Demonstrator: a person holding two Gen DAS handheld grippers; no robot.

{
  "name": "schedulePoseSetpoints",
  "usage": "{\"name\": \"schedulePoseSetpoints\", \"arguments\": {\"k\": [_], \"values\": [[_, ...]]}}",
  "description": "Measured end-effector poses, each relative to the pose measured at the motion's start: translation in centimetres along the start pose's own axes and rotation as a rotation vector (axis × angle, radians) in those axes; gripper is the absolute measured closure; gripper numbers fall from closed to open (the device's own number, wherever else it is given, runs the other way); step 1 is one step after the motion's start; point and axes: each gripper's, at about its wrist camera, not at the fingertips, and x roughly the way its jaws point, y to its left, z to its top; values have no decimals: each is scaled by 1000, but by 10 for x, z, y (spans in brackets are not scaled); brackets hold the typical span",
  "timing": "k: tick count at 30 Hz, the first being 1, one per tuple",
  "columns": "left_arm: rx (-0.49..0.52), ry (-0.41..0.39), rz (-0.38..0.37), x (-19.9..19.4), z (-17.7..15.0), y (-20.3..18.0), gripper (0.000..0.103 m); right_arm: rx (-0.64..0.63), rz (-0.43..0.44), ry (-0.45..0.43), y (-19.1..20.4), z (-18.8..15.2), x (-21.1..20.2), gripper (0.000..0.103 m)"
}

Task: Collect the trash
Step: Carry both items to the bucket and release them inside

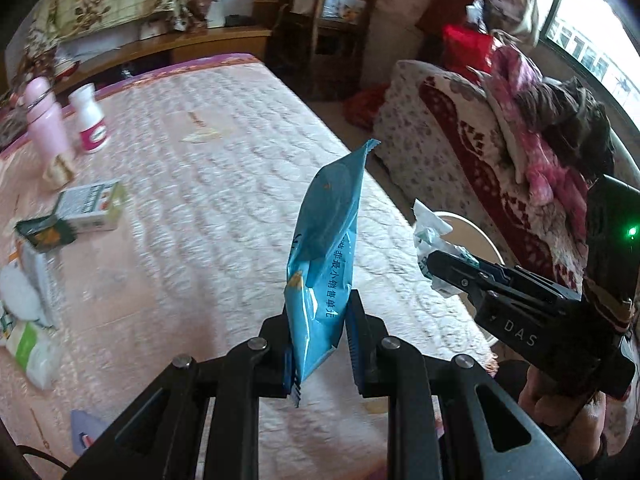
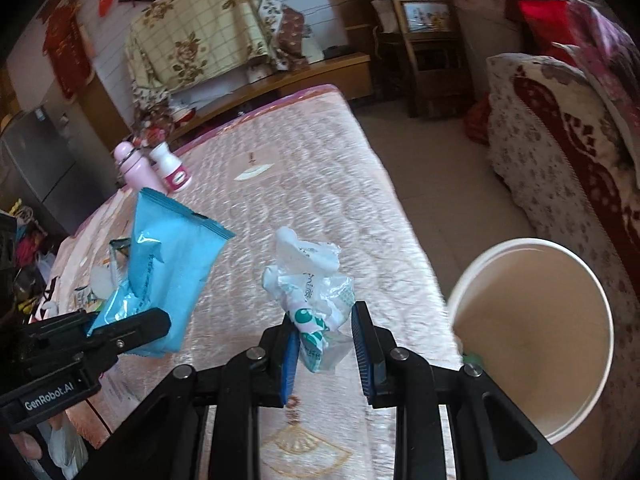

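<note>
I am pinching a blue snack wrapper (image 1: 326, 256) in my left gripper (image 1: 320, 344), the jaws closing on its lower end so it is standing up above the bed (image 1: 224, 184). My right gripper (image 2: 326, 344) is pinching a crumpled white-and-green plastic wrapper (image 2: 312, 300) between its jaws, which are sitting a little apart around the wad. Both pieces are hanging in the air over the near end of the bed, left of the white bucket (image 2: 592, 380).

The bucket is standing on the floor just right of the bed, its mouth open toward me and, as far as I can see, holding nothing yet. So I am judging this as an early stage: two pieces lifted, neither dropped in.

More is waiting farther left of the bucket, along the far side of the bed: a small carton (image 1: 92, 208), a dark torn packet (image 1: 44, 234) beside it, and some white packaging (image 1: 28, 344) at the edge. A pink bottle (image 1: 44, 120) and a white bottle (image 1: 90, 120) are standing beyond those; whether they count as trash I cannot tell.
</note>
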Motion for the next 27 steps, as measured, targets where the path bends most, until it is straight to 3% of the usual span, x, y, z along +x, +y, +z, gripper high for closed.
{"name": "schedulePoseSetpoints", "arguments": {"k": [23,25,26,27], "values": [[113,105,-266,79,22,-133,79,255,-254,-16,-148,-18,-37,75],[104,97,-293,82,23,-137,76,272,-271,-14,-157,-20,-37,75],[100,95,-300,82,24,-137,64,282,-281,-13,-160,-21,-38,75],[91,89,-315,82,24,-137,45,304,-292,-8,-165,-22,-37,75]]}}
